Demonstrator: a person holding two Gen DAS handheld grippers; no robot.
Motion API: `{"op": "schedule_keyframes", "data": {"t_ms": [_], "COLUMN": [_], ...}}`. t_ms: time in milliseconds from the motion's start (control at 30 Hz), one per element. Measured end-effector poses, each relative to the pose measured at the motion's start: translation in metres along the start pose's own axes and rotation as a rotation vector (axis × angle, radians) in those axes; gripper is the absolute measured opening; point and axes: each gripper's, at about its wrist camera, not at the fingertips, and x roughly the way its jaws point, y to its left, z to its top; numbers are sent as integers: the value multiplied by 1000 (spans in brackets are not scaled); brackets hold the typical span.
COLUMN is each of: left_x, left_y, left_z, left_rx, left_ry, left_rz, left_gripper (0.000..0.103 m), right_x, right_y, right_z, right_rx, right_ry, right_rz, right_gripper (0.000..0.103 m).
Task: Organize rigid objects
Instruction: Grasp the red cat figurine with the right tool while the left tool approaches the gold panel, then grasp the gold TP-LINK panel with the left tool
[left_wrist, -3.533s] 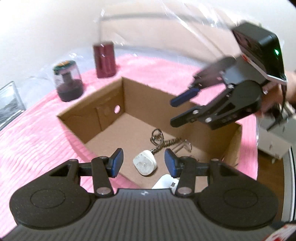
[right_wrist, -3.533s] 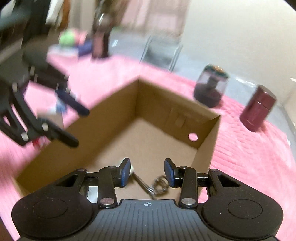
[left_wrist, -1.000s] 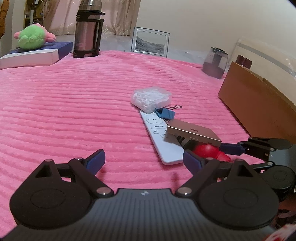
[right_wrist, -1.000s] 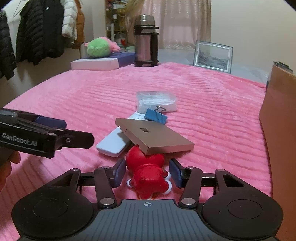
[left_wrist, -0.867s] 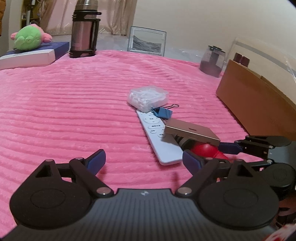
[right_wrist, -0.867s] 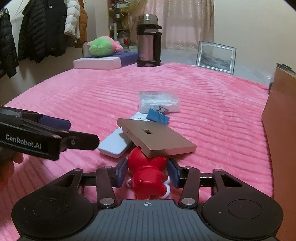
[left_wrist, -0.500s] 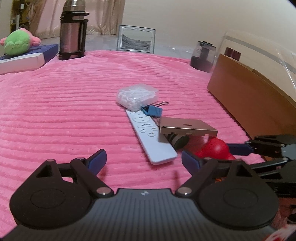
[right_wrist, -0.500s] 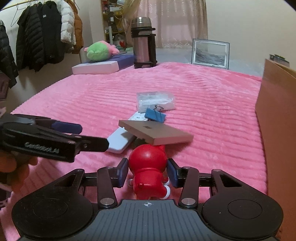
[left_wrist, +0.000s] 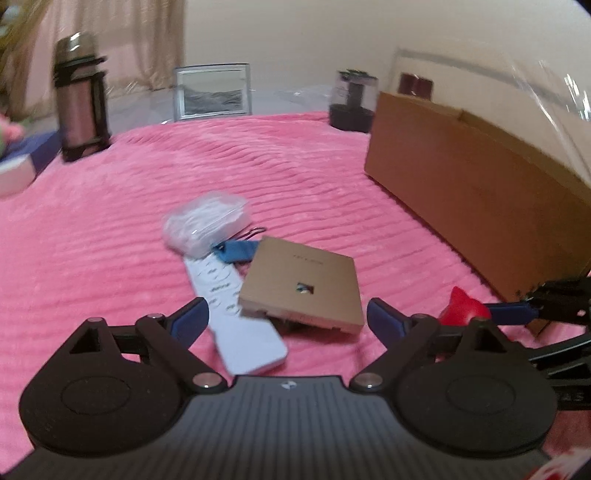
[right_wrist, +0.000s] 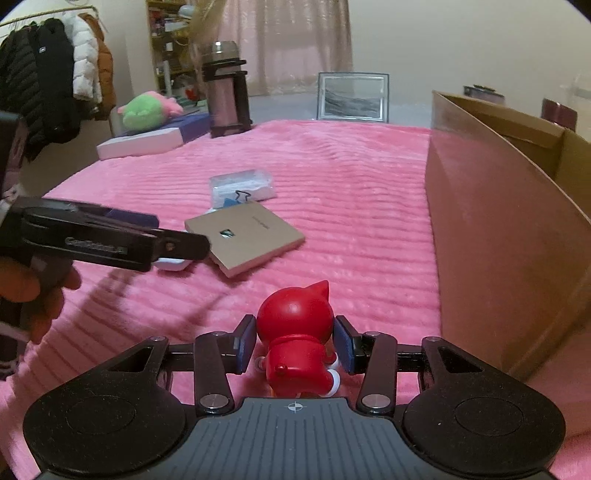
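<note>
a pink ribbed blanket (right_wrist: 351, 206) covers the whole surface, with a pale wall and a curtain behind. the right gripper (right_wrist: 294, 345) is clamped on a red toy figure (right_wrist: 295, 343), both blue pads pressed against its sides, and the toy is lifted clear of the blanket. just to its right stands the tall side wall of a cardboard box (right_wrist: 491, 236) (its open top shows only at the far edge). ahead and to the left lie a flat tan box (right_wrist: 245, 230), a blue binder clip (right_wrist: 234, 201) and a clear plastic packet (right_wrist: 242, 184), bunched together. the left gripper (left_wrist: 288, 319) has its jaws opening, wide apart, with nothing pressed between them; a white remote (left_wrist: 236, 317) and the tan box lie on the blanket beyond its pads, the box resting partly over the remote. a hand (right_wrist: 33, 291) holds this gripper. farther back stand a metal flask (right_wrist: 225, 99), a framed picture (right_wrist: 352, 96), a green plush toy (right_wrist: 147, 110) on a flat white box, and coats hanging at the left.
</note>
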Motion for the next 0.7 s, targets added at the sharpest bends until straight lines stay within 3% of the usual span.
{"op": "schedule_keyframes", "data": {"t_ms": [367,700], "left_x": [45,62], "left_y": [-26,-27], "left_z": [9,17], "left_rx": [231,246], "left_ry": [86,116], "left_rz": [38,37], "left_gripper": [93,87], "right_x": [1,3], "right_y": [-2,-4], "right_z": [-3,-3], "right_rx": [10,20], "right_ry": [-16,-16], "right_rz": [-37,-30], "right_gripper": [42,42]}}
